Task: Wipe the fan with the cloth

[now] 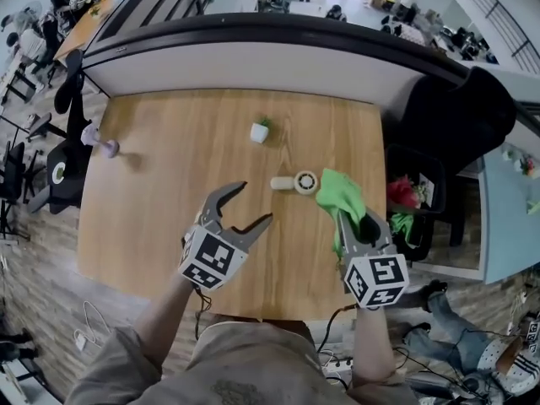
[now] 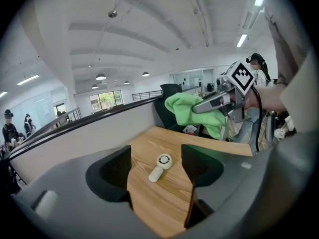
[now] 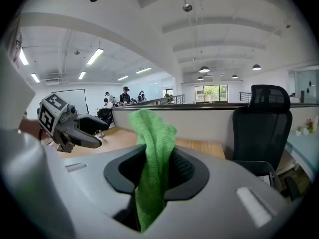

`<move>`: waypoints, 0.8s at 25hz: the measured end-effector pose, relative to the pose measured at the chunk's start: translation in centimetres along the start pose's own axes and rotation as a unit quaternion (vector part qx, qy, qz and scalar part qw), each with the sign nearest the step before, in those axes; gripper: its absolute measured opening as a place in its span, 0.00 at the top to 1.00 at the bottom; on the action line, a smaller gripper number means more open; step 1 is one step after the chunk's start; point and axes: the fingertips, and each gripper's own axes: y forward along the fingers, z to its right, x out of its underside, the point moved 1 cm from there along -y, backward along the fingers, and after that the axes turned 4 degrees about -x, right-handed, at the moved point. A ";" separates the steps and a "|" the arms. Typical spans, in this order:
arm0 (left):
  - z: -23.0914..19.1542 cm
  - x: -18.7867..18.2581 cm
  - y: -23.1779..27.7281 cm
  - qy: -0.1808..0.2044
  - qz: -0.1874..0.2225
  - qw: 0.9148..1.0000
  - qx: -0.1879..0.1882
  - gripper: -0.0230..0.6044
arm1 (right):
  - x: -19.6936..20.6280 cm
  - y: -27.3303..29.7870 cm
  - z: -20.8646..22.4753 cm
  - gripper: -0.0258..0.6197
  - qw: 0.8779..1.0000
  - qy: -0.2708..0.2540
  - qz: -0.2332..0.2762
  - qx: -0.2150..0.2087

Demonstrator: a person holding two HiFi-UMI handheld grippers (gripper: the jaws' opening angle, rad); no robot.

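The cloth (image 1: 342, 194) is clamped in the right hand-held gripper (image 1: 348, 226), just right of the fan (image 1: 295, 182), which is laid crosswise; the left hand-held gripper (image 1: 253, 202) is held wide, empty.

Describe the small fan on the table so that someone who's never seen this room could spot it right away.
Start at the wooden table and go right of its middle, a little nearer the person than the small potted plant. The fan lies flat there, its round head toward the green cloth. It is the only cream-white thing with a stubby handle and a round grille.
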 end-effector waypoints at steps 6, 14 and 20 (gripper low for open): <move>-0.4 3.6 6.0 0.012 -0.036 0.998 0.048 0.49 | 2.3 5.2 1.9 0.80 0.999 0.012 -0.029 0.016; -0.7 9.1 12.5 -0.018 -0.083 0.992 0.091 0.49 | 7.3 10.5 4.0 0.80 0.996 0.037 -0.076 0.026; -0.5 12.8 16.6 -0.037 -0.113 0.986 0.115 0.53 | 11.6 13.7 5.8 0.80 0.991 0.065 -0.107 0.038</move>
